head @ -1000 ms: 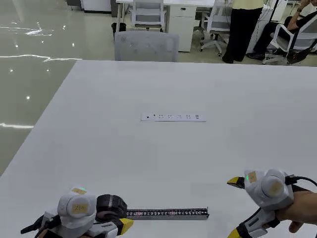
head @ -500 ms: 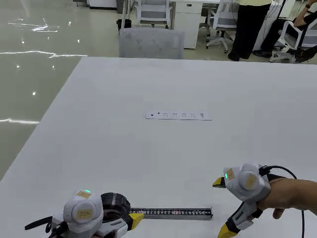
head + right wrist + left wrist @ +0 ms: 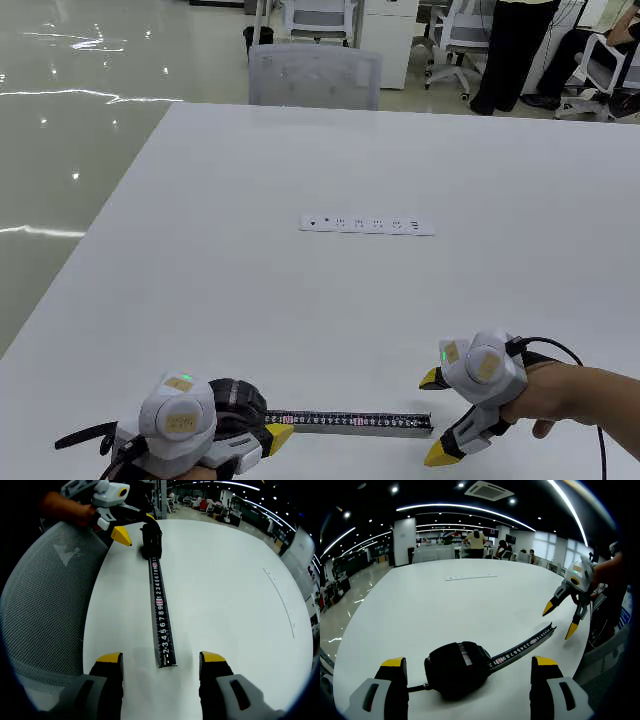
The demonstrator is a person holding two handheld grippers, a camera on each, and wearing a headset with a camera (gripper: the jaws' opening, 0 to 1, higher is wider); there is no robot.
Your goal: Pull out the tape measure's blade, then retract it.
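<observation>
A broad white tabletop in an open-plan office, glossy floor to one side; the tape measure, a black case, sits close to the near edge with its blade drawn partway out and lying flat along that edge; the left claw stands spread with a jaw on each side of the case, not visibly pressing it; the right claw is likewise spread, its yellow tips straddling the blade's free end without pinching it. The likely trouble: with the case unpinned, a tug on the blade would drag the whole tape measure rather than pay out more; a loose pinch on the thin end could slip, and the spring might whip the blade back; a sideways pull may kink it or carry it over the near edge, which runs just beside it, a mesh chair back beyond. Room lies ahead: bare surface up to a socket strip, well apart, and a grey chair at the far edge.
</observation>
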